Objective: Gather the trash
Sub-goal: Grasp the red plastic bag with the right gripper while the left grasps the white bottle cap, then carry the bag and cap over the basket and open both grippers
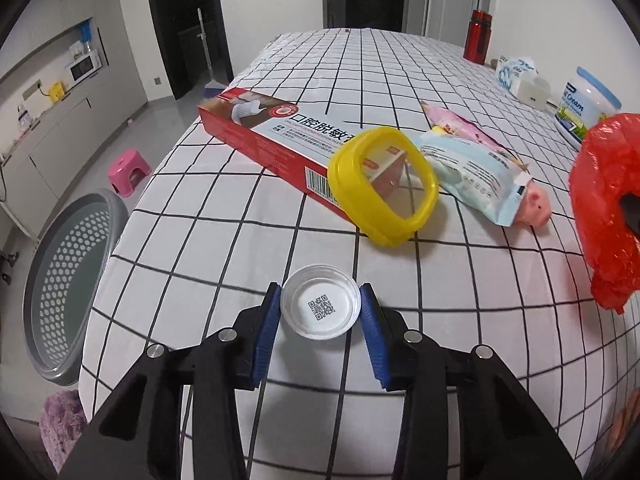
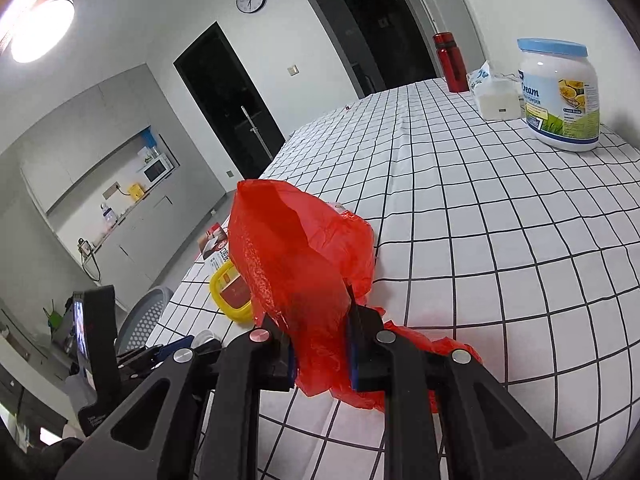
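Observation:
My left gripper [image 1: 320, 312] has its blue pads on both sides of a small white lid with a QR code [image 1: 320, 307] and is shut on it at the table's near edge. Beyond it lie a yellow ring lid [image 1: 384, 186], a red and white toothpaste box [image 1: 276, 136], a pale blue wipes packet [image 1: 472, 170] and a pink pig toy [image 1: 534, 206]. My right gripper [image 2: 322, 348] is shut on a red plastic bag [image 2: 300, 256] and holds it upright over the table; the bag also shows in the left wrist view [image 1: 604, 204].
A grey perforated basket [image 1: 68, 280] stands on the floor left of the checked tablecloth [image 1: 400, 64]. A cream powder jar [image 2: 560, 92], a white box [image 2: 498, 102], a tissue pack [image 1: 512, 70] and a red bottle [image 2: 450, 62] stand at the far right. A pink stool [image 1: 128, 170] is on the floor.

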`<state>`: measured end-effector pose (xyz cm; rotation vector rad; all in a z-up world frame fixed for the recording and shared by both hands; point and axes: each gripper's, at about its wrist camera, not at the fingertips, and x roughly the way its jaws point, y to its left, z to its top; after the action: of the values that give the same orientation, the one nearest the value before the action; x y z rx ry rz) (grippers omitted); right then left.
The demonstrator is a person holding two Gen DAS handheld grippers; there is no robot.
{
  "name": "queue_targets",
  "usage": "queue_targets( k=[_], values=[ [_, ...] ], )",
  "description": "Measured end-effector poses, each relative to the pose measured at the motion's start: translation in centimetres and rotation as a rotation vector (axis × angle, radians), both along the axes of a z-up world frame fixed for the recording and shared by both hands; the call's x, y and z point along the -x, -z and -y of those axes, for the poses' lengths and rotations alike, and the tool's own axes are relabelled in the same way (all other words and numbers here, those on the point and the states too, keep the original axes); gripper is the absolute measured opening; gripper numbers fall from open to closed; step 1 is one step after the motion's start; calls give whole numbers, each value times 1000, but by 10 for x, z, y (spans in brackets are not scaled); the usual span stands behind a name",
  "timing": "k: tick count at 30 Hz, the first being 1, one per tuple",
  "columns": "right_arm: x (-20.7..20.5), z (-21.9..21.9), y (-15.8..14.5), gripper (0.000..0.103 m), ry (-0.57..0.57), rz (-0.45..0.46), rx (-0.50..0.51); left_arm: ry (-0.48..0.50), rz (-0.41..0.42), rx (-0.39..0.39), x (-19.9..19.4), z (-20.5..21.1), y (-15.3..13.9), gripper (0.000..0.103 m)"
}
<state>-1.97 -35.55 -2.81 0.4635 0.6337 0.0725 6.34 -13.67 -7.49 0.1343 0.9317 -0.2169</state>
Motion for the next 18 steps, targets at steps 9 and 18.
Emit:
queue_targets(
  k=[9,18],
  values=[
    [1,-7,-3,18,-24,-21,-9,-18,62,14,18,-27,-26,39],
    [2,-56,-17,18,-91,-16,27,-72,123,20,37,-76,-43,39]
  ],
)
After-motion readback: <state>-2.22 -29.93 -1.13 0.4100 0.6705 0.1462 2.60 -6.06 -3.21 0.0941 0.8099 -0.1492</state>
